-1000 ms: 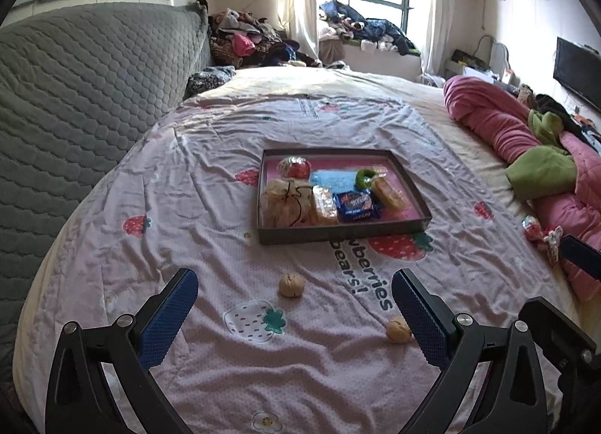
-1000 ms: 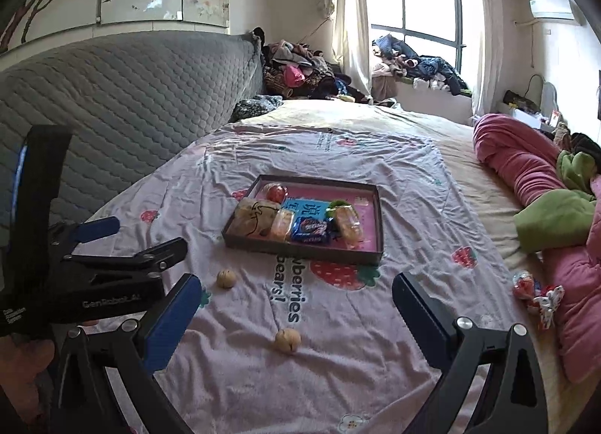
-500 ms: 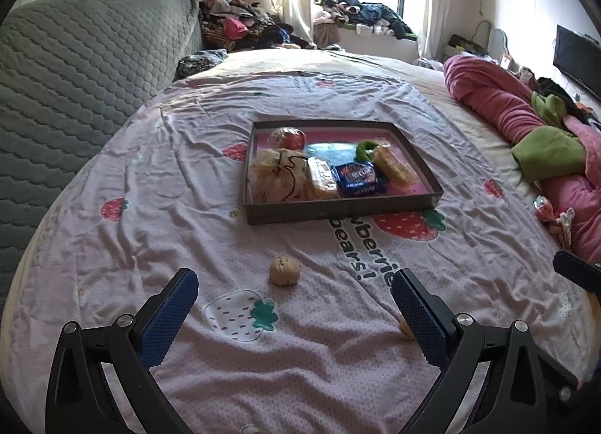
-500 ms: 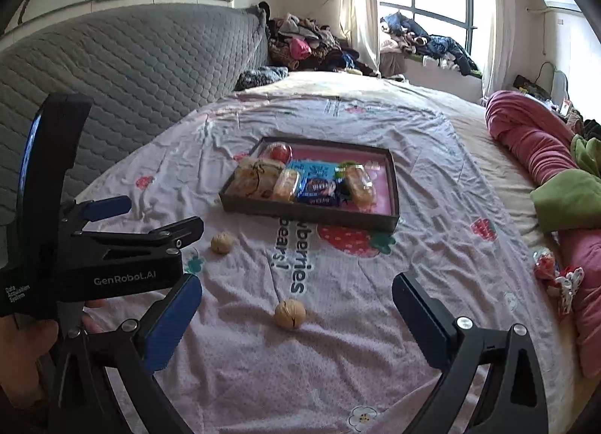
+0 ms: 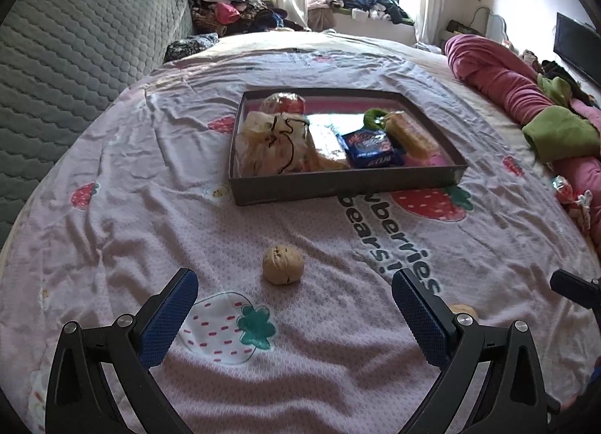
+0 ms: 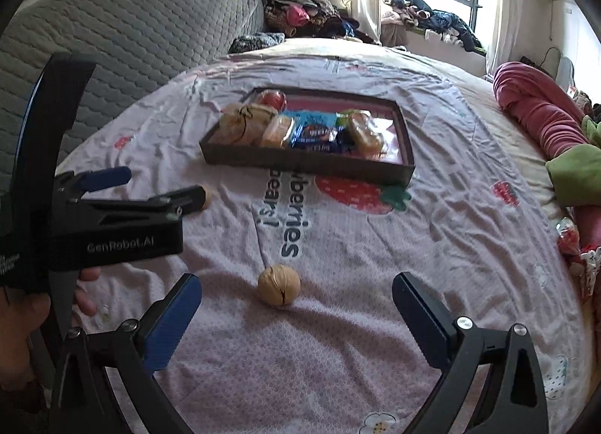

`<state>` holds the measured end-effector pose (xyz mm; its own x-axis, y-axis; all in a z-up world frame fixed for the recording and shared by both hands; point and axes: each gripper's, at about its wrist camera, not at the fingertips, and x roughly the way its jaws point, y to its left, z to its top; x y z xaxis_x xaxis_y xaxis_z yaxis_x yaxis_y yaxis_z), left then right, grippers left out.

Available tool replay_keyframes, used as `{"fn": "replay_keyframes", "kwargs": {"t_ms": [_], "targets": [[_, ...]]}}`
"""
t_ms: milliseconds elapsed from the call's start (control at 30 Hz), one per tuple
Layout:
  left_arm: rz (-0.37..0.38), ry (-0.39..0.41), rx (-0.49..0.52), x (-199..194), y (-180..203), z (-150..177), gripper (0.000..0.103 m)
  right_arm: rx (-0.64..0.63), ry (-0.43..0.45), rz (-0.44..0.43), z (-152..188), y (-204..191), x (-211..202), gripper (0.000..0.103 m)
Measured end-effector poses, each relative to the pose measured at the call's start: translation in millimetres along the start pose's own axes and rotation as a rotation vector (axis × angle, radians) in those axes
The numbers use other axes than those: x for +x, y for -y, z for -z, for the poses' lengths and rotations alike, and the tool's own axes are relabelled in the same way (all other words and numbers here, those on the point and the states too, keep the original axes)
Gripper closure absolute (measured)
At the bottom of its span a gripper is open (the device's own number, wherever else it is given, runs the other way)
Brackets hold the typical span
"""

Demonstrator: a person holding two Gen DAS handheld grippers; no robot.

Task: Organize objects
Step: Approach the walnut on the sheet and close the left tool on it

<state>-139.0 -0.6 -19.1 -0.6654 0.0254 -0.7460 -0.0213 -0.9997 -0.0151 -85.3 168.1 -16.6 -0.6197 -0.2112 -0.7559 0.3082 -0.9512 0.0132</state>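
Left gripper (image 5: 295, 315) gapes wide, empty, a walnut (image 5: 283, 265) before it. Right gripper (image 6: 296, 315) likewise wide, empty. Both walnuts lie short of the tray (image 5: 338, 188).

I count two walnuts on the bedspread: one (image 5: 283, 265) ahead of my left gripper, one (image 6: 278, 285) ahead of my right. One tray (image 5: 338, 182) holds roughly six wrapped snacks.

Pink strawberry-print sheet (image 5: 150, 178); tan walnut (image 5: 282, 265); dark tray (image 5: 338, 180).
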Motion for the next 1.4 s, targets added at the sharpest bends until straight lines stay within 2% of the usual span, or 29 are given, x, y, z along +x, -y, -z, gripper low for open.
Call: {"fn": "replay_keyframes", "kwargs": {"t_ms": [633, 733, 867, 900, 933, 1000, 1033, 1267, 1400], "targets": [[0.009, -0.043, -0.019, 49.7, -13.5, 3.1, 0.001, -0.043, -0.047, -0.004, 3.1, -8.7, 48.1, 0.001], [0.015, -0.051, -0.024, 54.7, -15.0, 3.4, 0.009, -0.039, -0.048, -0.011, 2.3, -8.8, 54.6, 0.001], [0.028, -0.059, -0.021, 61.6, -11.7, 4.0, 0.011, -0.043, -0.056, -0.013, 3.5, -10.2, 62.3, 0.001], [0.031, -0.062, -0.017, 63.6, -10.5, 4.1, 0.014, -0.043, -0.056, -0.014, 3.8, -10.6, 63.4, 0.001], [0.031, -0.063, -0.015, 64.7, -10.0, 4.1, 0.021, -0.045, -0.059, -0.017, 4.1, -11.1, 64.8, 0.001], [0.037, -0.070, -0.017, 67.7, -10.2, 4.3, 0.032, -0.045, -0.058, -0.015, 4.3, -11.5, 67.0, 0.005], [0.040, -0.073, -0.019, 69.0, -10.6, 4.2, 0.032, -0.044, -0.064, -0.015, 4.2, -11.3, 68.8, 0.010], [0.065, -0.068, -0.036, 71.6, -14.3, 3.5, 0.033, -0.037, -0.059, -0.022, 4.4, -10.6, 70.3, 0.027], [0.064, -0.066, -0.033, 71.5, -13.8, 4.1, 0.044, -0.037, -0.056, -0.035, 4.8, -10.7, 70.4, 0.034]]}}
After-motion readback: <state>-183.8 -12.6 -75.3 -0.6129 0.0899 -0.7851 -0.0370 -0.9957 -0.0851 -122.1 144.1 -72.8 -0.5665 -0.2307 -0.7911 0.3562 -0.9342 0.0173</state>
